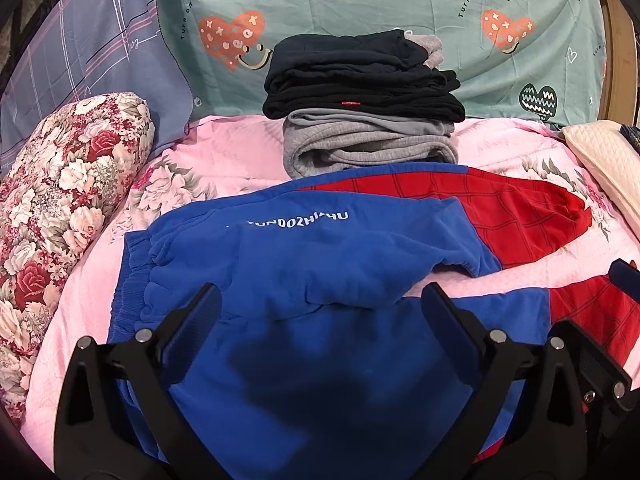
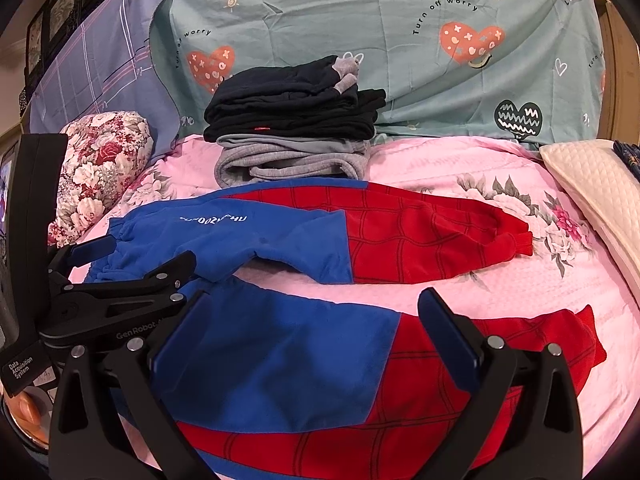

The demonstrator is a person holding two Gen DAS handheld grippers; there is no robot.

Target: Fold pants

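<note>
Right wrist: pink floral bedspread [image 2: 500, 280] under pants [image 2: 320, 340], teal sheet [image 2: 360, 8] behind.

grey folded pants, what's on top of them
Folded black pants are stacked on the grey pants, with a grey cuff at the top. Anything between the layers is hidden.

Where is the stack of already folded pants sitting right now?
The folded stack, black pairs on top of grey, sits at the far edge of the pink bedspread, against the teal heart-print pillow, just behind the blue-and-red pants and right of the floral bolster.
</note>
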